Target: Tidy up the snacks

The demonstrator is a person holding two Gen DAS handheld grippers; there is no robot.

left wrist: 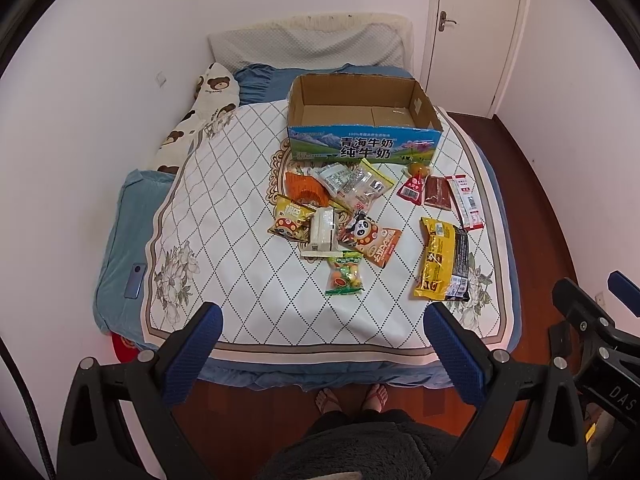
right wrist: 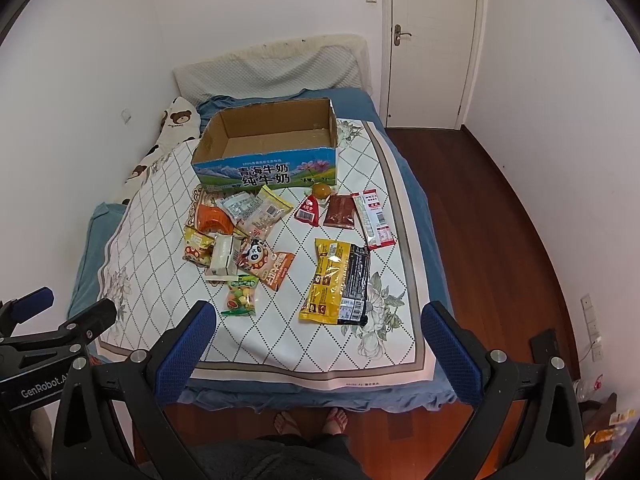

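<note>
Snacks scattered mid-bed, both tongs spread wide and empty.
Left tongs (left wrist: 322, 344) and right tongs (right wrist: 318, 340) poised above the bed's (left wrist: 248, 332) foot edge; snack packets (left wrist: 360, 236) heaped before the empty milk carton (left wrist: 362, 146) toward the head edge.

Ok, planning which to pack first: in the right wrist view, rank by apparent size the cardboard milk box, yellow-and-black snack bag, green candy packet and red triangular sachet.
1. Cardboard milk box, though farthest away.
2. Yellow-and-black snack bag.
3. Green candy packet; it is nearer than the sachet, so this ranking is unsure.
4. Red triangular sachet.
</note>
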